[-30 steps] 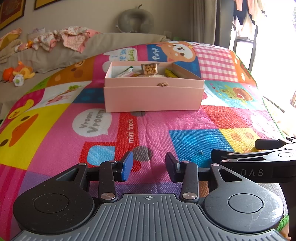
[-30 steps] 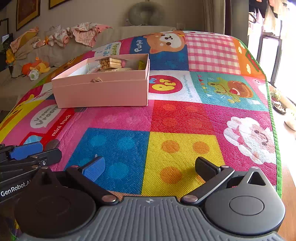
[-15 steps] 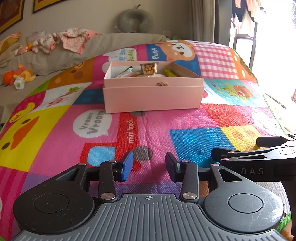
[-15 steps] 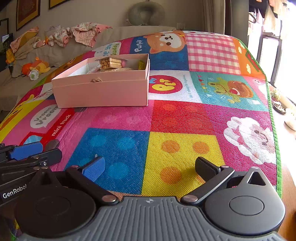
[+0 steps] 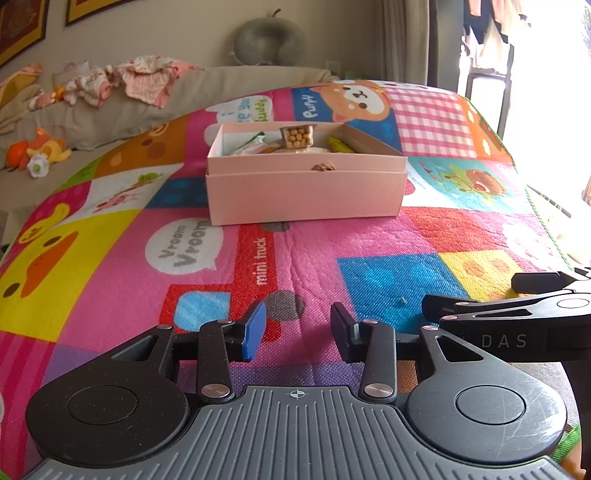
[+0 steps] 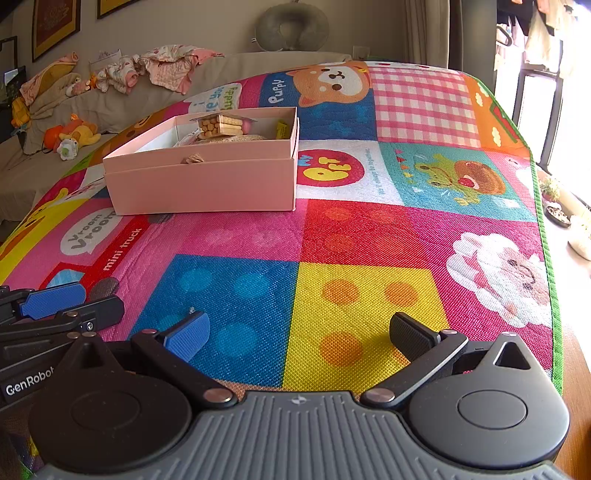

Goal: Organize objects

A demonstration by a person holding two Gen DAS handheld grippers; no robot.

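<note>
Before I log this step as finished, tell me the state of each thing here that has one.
Pink box: open, no lid on, upright on the mat.
Snack packets: inside the box.
Left tongs: open, holding nothing.
Right tongs: open wide, holding nothing.

Daylight is streaming through a window point(image 5: 554, 110) off to the right. Far ahead, a beige sofa point(image 5: 122, 107) is lining a wall carrying framed pictures point(image 6: 55, 26).
</note>
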